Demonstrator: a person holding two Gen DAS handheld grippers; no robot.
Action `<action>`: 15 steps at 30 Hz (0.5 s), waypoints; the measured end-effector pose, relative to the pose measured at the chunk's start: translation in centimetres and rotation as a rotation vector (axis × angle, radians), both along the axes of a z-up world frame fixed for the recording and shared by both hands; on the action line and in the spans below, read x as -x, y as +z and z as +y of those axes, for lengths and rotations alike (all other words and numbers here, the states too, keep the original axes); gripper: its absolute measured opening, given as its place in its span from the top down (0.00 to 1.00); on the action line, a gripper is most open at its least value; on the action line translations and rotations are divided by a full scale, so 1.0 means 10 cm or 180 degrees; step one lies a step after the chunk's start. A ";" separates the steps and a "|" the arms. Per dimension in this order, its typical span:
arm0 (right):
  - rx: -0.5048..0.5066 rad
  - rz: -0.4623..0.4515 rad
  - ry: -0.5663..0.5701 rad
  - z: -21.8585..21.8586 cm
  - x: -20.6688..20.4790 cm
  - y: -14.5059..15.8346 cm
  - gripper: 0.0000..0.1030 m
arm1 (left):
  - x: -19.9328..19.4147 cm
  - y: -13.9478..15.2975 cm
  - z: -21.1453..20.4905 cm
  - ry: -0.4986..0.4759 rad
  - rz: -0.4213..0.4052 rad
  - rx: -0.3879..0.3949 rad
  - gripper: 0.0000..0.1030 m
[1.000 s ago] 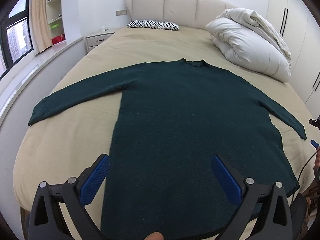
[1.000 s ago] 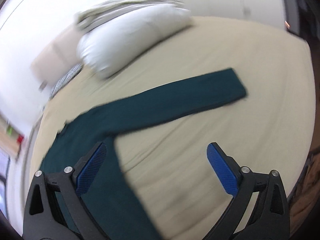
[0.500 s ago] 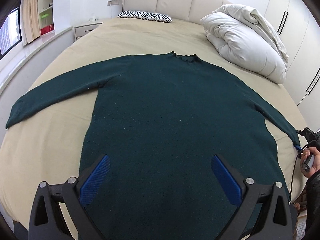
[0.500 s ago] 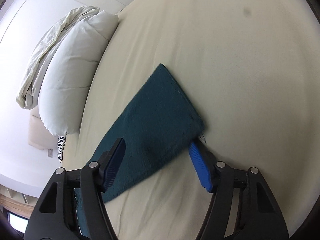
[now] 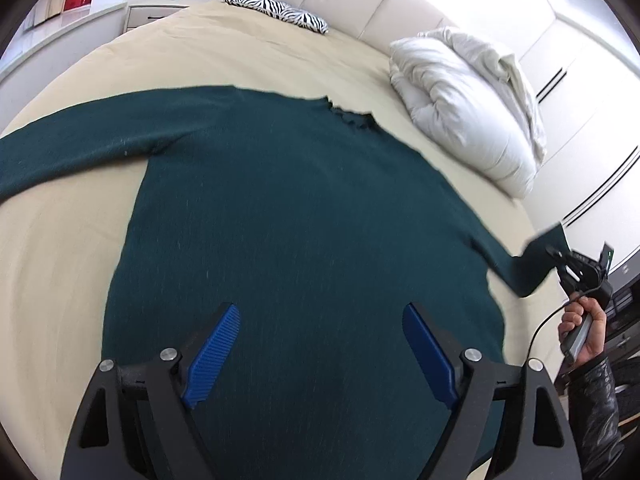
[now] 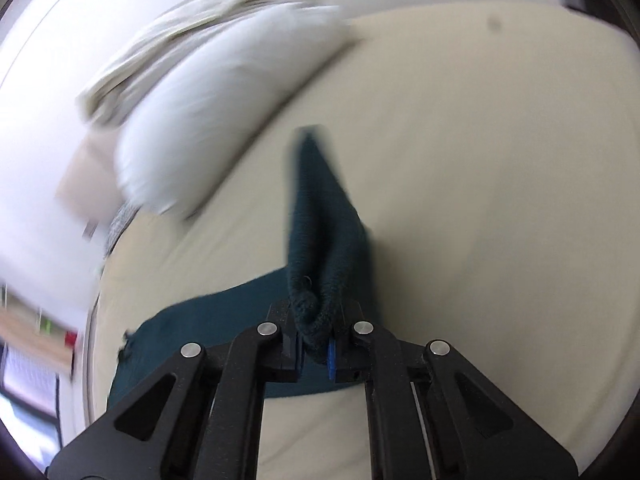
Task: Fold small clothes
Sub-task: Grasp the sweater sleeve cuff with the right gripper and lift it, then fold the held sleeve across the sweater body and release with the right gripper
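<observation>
A dark teal sweater [image 5: 304, 216] lies flat, front down the beige bed [image 5: 60, 248], collar toward the headboard, left sleeve stretched out to the left edge. My left gripper [image 5: 320, 344] hovers over the sweater's lower body; its jaws are closing with only flat fabric below, nothing pinched. My right gripper [image 6: 316, 344] is shut on the cuff of the right sleeve [image 6: 324, 240], which stands bunched up between the pads. In the left wrist view that right gripper [image 5: 560, 258] holds the sleeve end [image 5: 536, 264] lifted off the bed at the right edge, a hand [image 5: 580, 328] gripping its handle.
A folded white duvet [image 5: 468, 108] lies at the back right of the bed, seen also as a blurred white duvet [image 6: 224, 120]. A zebra-print pillow [image 5: 280, 10] rests by the cream headboard [image 5: 360, 8]. A nightstand [image 5: 156, 14] stands at the back left; wardrobe doors [image 5: 580, 80] line the right.
My right gripper shut on the right sleeve's cuff and lifted it off the bed. My left gripper moved right and lower over the sweater body, and its jaws narrowed a little.
</observation>
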State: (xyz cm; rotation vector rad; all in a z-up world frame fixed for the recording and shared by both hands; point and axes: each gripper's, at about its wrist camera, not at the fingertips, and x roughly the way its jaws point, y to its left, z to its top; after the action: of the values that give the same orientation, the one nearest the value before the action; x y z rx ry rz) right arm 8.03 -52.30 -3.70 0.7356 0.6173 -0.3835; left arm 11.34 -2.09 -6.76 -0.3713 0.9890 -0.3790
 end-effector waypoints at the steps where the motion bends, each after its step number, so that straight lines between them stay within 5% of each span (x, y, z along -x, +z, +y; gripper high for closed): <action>1: 0.0119 -0.0027 0.0237 0.25 -0.19 0.13 0.94 | -0.04 0.02 0.04 0.0026 -0.0013 0.0041 0.17; 7: 0.0331 -0.0148 0.1358 1.85 -1.04 0.36 0.94 | -0.29 0.06 0.31 0.0213 -0.0043 0.0332 0.17; 15: 0.0247 0.0279 0.1929 3.22 -1.74 -0.42 0.90 | -0.69 -0.03 0.40 0.0259 0.0009 0.0549 0.17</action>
State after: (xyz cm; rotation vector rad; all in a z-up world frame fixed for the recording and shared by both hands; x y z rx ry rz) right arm 25.43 -20.07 -7.91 0.4284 0.8670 0.1211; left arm 18.28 1.92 -7.02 -0.5664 0.9435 -0.3912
